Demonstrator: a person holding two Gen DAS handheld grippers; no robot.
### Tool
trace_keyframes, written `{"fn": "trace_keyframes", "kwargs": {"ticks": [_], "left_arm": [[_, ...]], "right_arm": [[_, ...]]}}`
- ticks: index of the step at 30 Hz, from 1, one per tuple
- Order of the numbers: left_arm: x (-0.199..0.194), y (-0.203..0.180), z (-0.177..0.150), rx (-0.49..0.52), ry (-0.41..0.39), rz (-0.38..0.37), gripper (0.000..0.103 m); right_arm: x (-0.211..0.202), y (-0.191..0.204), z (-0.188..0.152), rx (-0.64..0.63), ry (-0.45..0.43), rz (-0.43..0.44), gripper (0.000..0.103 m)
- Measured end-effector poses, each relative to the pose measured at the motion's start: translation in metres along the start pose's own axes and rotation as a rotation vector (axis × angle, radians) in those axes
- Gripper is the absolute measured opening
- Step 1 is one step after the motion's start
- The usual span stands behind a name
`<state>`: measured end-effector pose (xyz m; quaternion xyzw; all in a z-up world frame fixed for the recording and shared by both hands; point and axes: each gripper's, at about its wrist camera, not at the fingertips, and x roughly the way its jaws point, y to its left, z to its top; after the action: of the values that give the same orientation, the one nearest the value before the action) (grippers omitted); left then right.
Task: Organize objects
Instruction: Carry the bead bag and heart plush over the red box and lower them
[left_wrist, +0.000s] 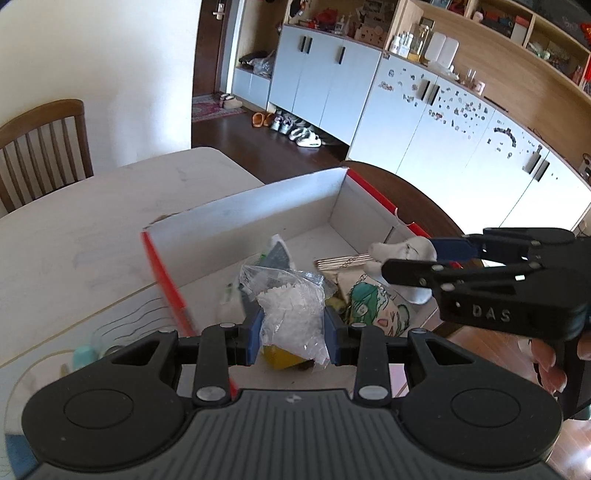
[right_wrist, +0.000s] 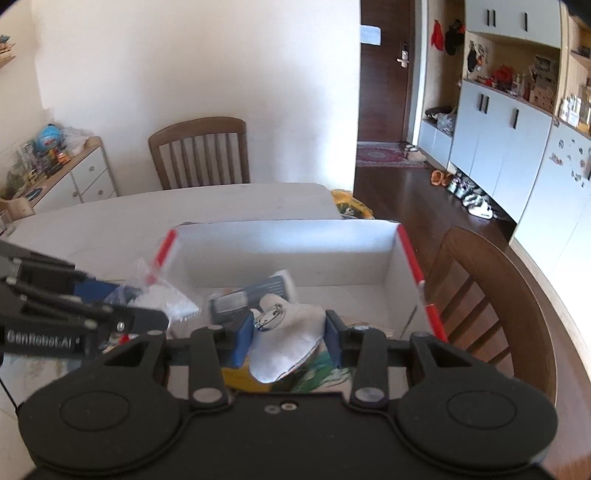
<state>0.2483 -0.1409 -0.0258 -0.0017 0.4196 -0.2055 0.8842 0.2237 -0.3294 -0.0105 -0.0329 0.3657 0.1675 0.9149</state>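
Observation:
A white cardboard box with red edges (left_wrist: 258, 218) (right_wrist: 288, 251) stands on the pale table and holds several items. My left gripper (left_wrist: 294, 332) is shut on a clear plastic bag of white beads (left_wrist: 291, 310) and holds it over the box's near end; the bag also shows in the right wrist view (right_wrist: 173, 301). My right gripper (right_wrist: 289, 334) is shut on a white plush toy (right_wrist: 284, 343) above the box's right side; the toy also shows in the left wrist view (left_wrist: 402, 251). Under them lie a grey packet (right_wrist: 255, 295), a cartoon-print pouch (left_wrist: 373, 306) and a yellow item (left_wrist: 280, 356).
The pale table (left_wrist: 92, 229) extends to the left and back. Wooden chairs stand at the far side (right_wrist: 201, 153) and at the right (right_wrist: 491, 295). Small items, one of them teal (left_wrist: 85, 355), lie left of the box. White cabinets (left_wrist: 424, 122) line the far wall.

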Motion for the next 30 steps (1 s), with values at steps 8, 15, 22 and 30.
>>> {"fn": "trace_keyframes", "kwargs": {"ticks": [8,15,22,30], "left_arm": [[0.041,-0.017,0.013,0.019,0.044,0.042,0.034],[0.068,-0.023,0.016,0.024,0.088,0.076,0.034],[0.089,-0.022,0.018,0.020,0.124,0.107,0.034],[0.104,-0.018,0.013,0.006,0.180,0.118,0.034]], "right_arm": [[0.029,-0.027,0.003,0.029,0.038,0.004,0.039],[0.055,-0.037,-0.002,0.029,0.085,0.007,0.039],[0.069,-0.040,-0.003,0.016,0.111,0.013,0.039],[0.079,-0.043,-0.007,0.007,0.151,0.020,0.040]]}}
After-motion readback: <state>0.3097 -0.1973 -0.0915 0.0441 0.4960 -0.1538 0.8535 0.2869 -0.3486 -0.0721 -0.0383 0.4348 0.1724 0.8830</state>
